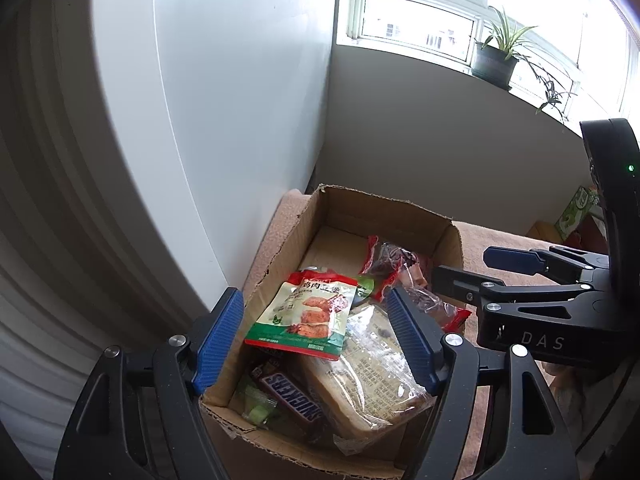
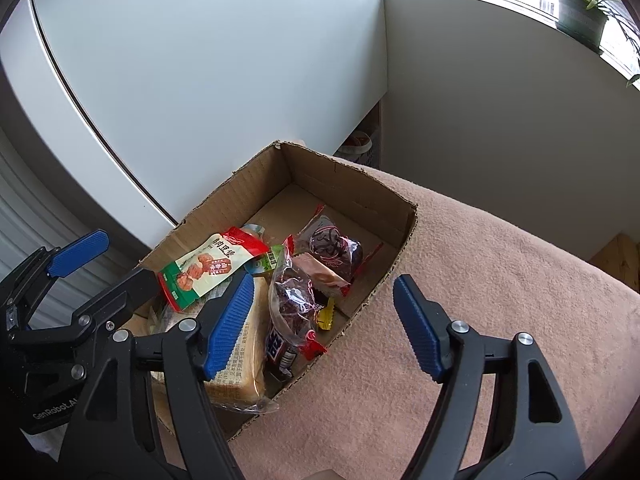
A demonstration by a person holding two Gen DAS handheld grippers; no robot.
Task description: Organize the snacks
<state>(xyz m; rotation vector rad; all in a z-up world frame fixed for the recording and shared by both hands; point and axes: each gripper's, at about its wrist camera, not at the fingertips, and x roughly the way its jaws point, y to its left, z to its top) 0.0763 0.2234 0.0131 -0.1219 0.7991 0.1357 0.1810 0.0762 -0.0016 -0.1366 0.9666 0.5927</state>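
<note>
Through my left wrist camera, my left gripper (image 1: 316,340) hangs over the near end of the cardboard box (image 1: 344,204), which fills the lower centre of the frame. Its blue fingers (image 1: 218,344) stand wide apart with nothing pinched between them; the green-and-red snack pouch (image 1: 304,312) only lies in the gap below, resting loose on the pile. Under it I see a wrapped bread loaf (image 1: 376,376) at lower centre and a Snickers bar (image 1: 292,394) at lower left, with a clear bag of dark red snacks (image 1: 400,268) further up. The snacks lie heaped at the near end, I judge because that is where they were let go, while the far floor of the box is bare. My right gripper (image 1: 476,272) reaches in from the right edge. In my right wrist camera, the right gripper (image 2: 324,320) straddles the box's right wall, one finger (image 2: 228,324) over the loaf and the other over the pink cloth (image 2: 500,280) covering the surface on which the box sits. Its fingers are spread wide and hold nothing. The dark red bag (image 2: 296,296) lies just past them, and my left gripper (image 2: 108,264) shows at the left edge. With everything boxed, I judge the sorting nearly done.
</note>
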